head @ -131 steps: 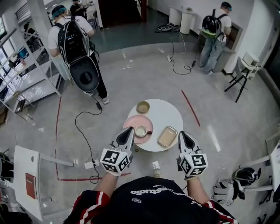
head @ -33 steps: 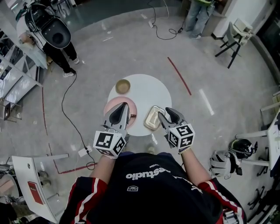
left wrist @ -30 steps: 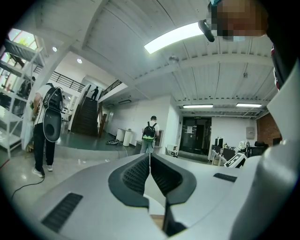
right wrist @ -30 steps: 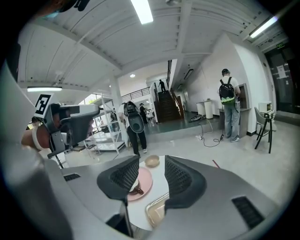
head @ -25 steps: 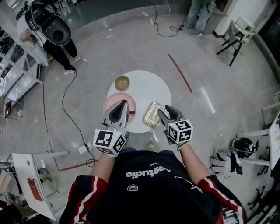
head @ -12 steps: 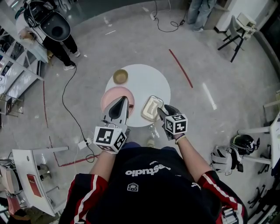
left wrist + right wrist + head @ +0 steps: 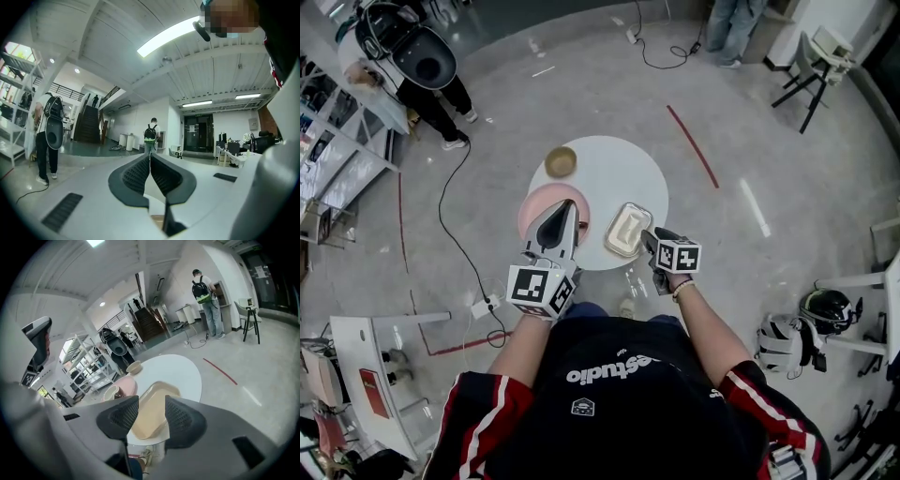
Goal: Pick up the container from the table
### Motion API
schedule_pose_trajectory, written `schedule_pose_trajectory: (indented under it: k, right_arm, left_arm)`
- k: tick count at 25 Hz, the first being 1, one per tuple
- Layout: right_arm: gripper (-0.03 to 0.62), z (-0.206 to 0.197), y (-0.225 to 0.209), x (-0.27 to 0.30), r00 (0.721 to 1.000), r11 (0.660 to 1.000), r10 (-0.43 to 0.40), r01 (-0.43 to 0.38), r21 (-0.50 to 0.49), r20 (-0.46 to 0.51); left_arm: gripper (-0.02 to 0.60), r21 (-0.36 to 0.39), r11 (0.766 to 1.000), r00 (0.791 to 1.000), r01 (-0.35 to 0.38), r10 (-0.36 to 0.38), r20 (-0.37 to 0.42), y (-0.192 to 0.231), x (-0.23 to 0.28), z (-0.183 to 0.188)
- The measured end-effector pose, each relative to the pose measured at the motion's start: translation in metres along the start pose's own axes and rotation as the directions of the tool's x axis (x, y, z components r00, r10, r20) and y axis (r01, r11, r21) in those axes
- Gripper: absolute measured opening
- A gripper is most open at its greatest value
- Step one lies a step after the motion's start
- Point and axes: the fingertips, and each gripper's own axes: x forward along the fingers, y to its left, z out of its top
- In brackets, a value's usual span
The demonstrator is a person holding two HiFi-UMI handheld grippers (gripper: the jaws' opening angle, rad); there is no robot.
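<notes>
Container (image 7: 627, 230) lies on bench (image 7: 623, 173), just beside right tongs (image 7: 651, 242) at their 11 o'clock; jaws apart. Left tongs (image 7: 562, 210): jaws together, empty.

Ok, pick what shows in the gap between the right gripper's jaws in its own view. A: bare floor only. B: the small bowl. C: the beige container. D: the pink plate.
C: the beige container fills the gap between the parted jaws of the right gripper; the pink plate and small bowl lie further left.
</notes>
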Motion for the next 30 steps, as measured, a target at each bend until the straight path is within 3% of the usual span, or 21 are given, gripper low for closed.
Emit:
schedule_pose_trajectory:
  k: [4,11,16,25,30]
  right_arm:
    - [0.193,-0.012,-0.015,0.007,1.000,0.996,-0.006,0.007,0.085,-0.014]
    - [0.193,-0.033,-0.029,0.029,0.999,0.971,0.032,-0.027,0.237,-0.019]
    - [0.193,-0.042,-0.035,0.038,0.999,0.955,0.044,-0.036,0.293,-0.020]
    - [0.190,-0.049,-0.041,0.050,0.997,0.900,0.080,-0.073,0.430,0.002]
    - [0.139,-0.052,-0.045,0.053,0.997,0.880,0.072,-0.070,0.470,0.014]
  left_arm:
    - [0.026,0.018,1.000,1.000,0.004,-0.004,-0.004,-0.002,0.002,-0.004]
    - [0.026,-0.012,1.000,1.000,0.003,-0.003,-0.003,0.003,0.008,-0.010]
    - [0.026,0.026,1.000,1.000,0.004,-0.004,-0.015,0.000,0.009,-0.008]
    - [0.026,0.023,1.000,0.999,0.002,-0.001,-0.041,-0.001,0.006,-0.014]
    - [0.026,0.021,1.000,0.999,-0.002,0.003,-0.043,-0.001,0.005,-0.015]
